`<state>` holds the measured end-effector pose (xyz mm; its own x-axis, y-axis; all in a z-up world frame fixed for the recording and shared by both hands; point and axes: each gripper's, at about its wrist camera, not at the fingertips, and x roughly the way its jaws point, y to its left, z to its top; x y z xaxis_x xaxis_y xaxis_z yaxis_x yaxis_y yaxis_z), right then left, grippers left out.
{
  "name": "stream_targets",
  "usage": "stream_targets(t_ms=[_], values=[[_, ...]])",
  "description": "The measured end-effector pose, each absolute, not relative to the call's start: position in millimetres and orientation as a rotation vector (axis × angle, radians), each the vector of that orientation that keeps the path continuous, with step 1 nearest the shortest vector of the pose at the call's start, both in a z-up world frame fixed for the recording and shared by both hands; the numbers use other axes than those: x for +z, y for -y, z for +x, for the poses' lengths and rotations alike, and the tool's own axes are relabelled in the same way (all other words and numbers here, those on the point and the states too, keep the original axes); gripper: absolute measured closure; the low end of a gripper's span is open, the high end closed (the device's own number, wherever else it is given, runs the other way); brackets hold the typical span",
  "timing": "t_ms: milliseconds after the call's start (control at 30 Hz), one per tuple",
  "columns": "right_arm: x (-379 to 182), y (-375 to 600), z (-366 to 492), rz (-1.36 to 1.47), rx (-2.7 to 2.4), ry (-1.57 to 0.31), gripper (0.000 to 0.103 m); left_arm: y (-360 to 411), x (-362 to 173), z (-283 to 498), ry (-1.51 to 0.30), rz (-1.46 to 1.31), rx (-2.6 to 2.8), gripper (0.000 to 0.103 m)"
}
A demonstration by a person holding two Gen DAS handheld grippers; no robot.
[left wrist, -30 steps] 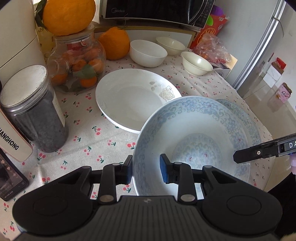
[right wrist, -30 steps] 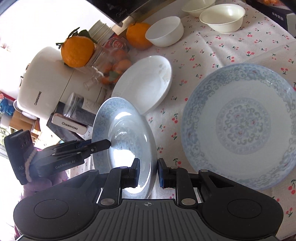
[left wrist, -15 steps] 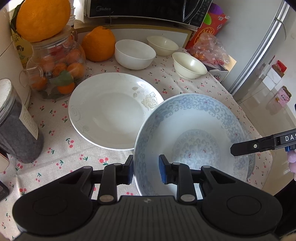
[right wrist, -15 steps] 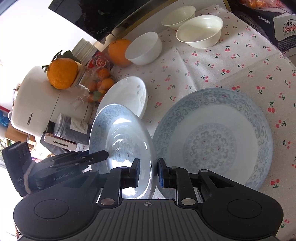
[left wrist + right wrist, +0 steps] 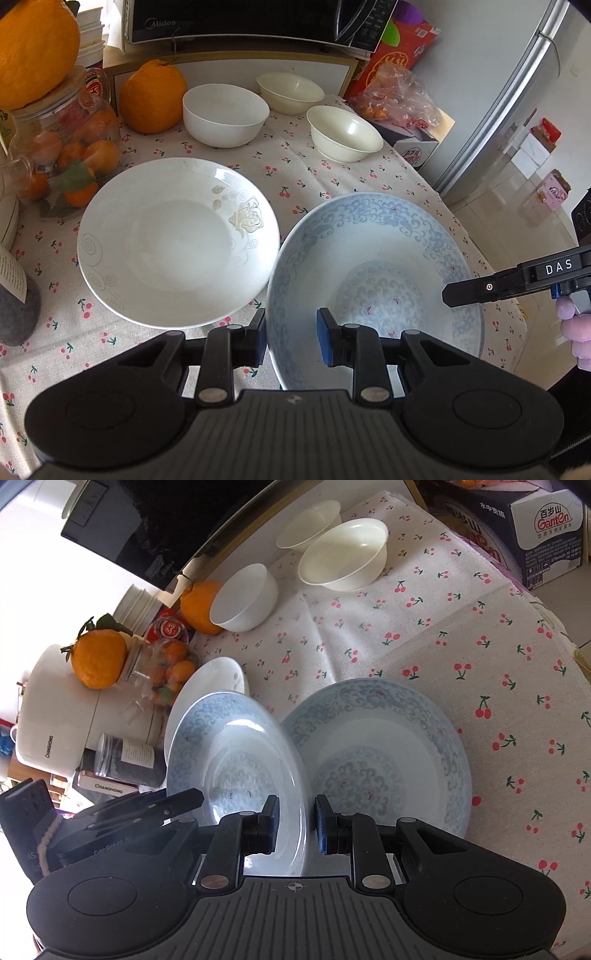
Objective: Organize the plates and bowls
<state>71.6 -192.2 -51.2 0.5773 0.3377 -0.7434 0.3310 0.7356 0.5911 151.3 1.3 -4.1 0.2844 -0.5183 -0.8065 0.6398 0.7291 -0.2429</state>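
Entry: the blue-patterned plate [image 5: 236,760] is in the air, tilted, with its rim pinched on two sides. The right gripper [image 5: 295,823] is clamped on the near edge. The left gripper [image 5: 291,339] is clamped on the opposite edge, and neither grip has changed over the last second.

Change noted: a second ago the carried plate hung beside the white rose plate [image 5: 173,240], well apart from its match. It has since travelled across the cherry tablecloth [image 5: 480,646]. From the right wrist, its edge now overlaps the rim of the second blue plate [image 5: 388,760], which lies flat.

I judge this to be a stacking move about halfway through, since the plate is not yet centred or levelled. The three small bowls [image 5: 225,114] at the back are untouched.
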Motion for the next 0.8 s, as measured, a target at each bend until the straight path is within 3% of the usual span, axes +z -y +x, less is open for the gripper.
stream_targets(t_ms=[800], values=[[-51.6,246.1,65.0,0.804,-0.106,-0.962,0.082,53.7,-21.3,134.1,-1.049,0.262,-0.79,0.078]])
